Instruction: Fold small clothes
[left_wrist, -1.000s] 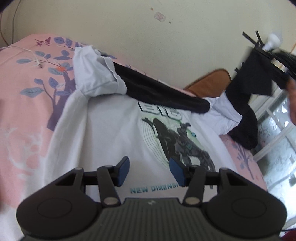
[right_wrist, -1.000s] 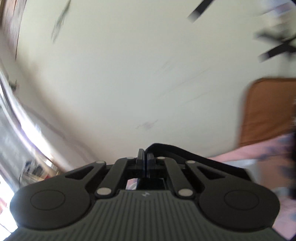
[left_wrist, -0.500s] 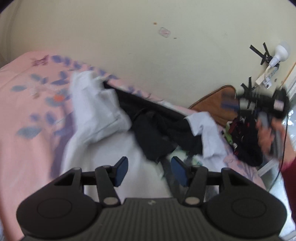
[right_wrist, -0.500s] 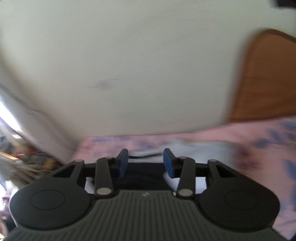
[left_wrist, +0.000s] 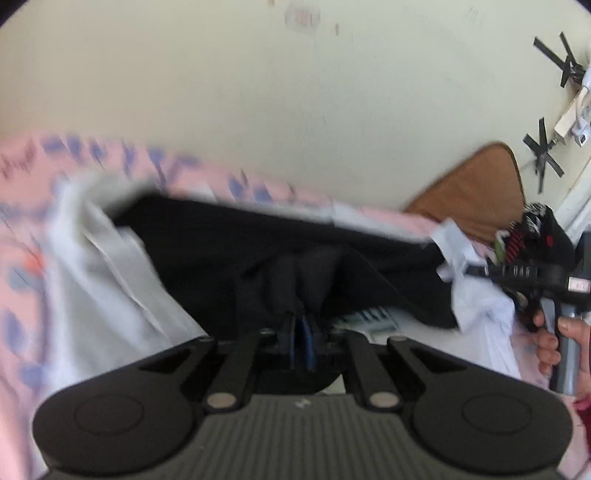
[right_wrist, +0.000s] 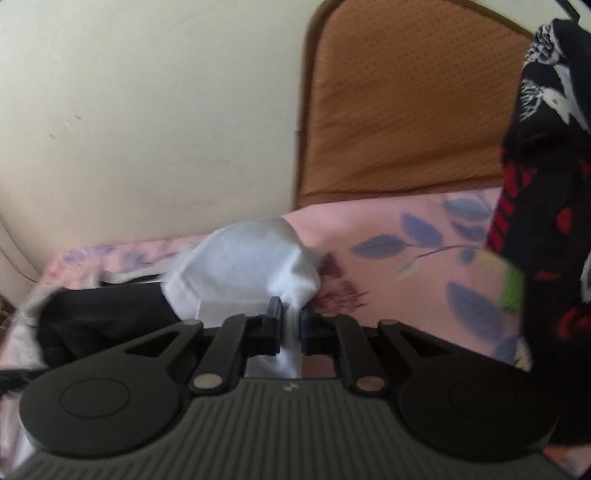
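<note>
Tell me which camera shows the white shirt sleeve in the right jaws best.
The right wrist view: the white sleeve bunches sharply between the right gripper jaws. The left wrist view shows that sleeve small at the far right edge.

A pink bedsheet (right_wrist: 406, 266) with blue leaf prints covers the bed. A brown cushion (right_wrist: 406, 110) leans against the cream wall (left_wrist: 258, 92). Black tape crosses (left_wrist: 565, 59) and a white power strip (left_wrist: 570, 118) sit on the wall.
</note>
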